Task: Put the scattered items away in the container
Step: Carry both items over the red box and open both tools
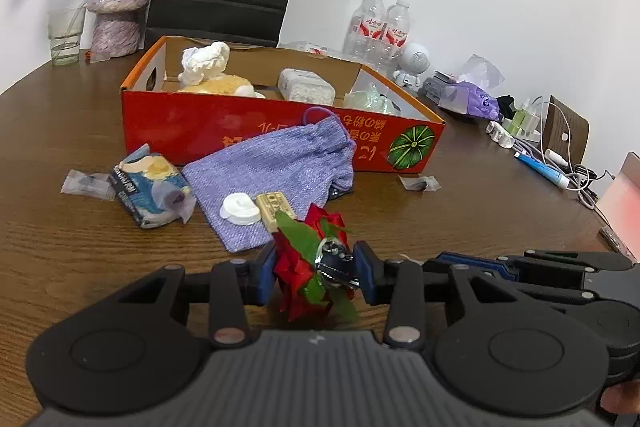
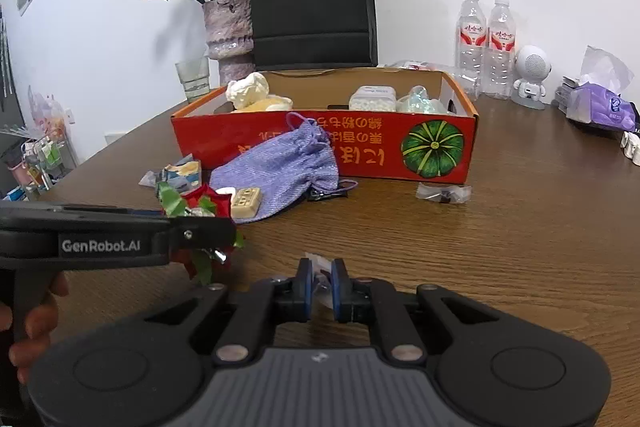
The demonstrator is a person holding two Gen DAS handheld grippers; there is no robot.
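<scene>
My left tongs [image 1: 314,273] are clamping a red-and-green decoration [image 1: 308,259] between their blue pads, with a shiny metal clip showing against the right pad; the jaws are standing only as far apart as the decoration is thick. I am holding it just above the worktop [image 1: 60,131], in front of the purple pouch [image 1: 276,175]. In the right wrist view the same decoration [image 2: 200,205] is sticking out past the left tongs [image 2: 204,227] at the left edge, with my hand [image 2: 36,311] gripping the handle below.

My right tongs [image 2: 320,289] are nearly closed and are pinching a small clear plastic packet [image 2: 320,275], whose contents I cannot make out.

The orange cardboard box [image 1: 224,131] is sitting open on the worktop beyond the pouch, and the pouch is leaning against its front wall. Inside the box a crumpled white tissue [image 1: 204,61] is resting on something yellow, a white pill case [image 1: 306,87] is lying near the middle, and a pale green wrapper [image 1: 372,99] is lying at the right end.

A white round cap [image 1: 240,210] and a small tan block [image 1: 274,205] are lying on the near end of the pouch, touching each other. A blue snack packet [image 1: 150,187] is lying just left of the pouch, with a clear sachet [image 1: 86,183] beside it. Another clear sachet [image 1: 420,183] is lying near the box's right front corner.
</scene>
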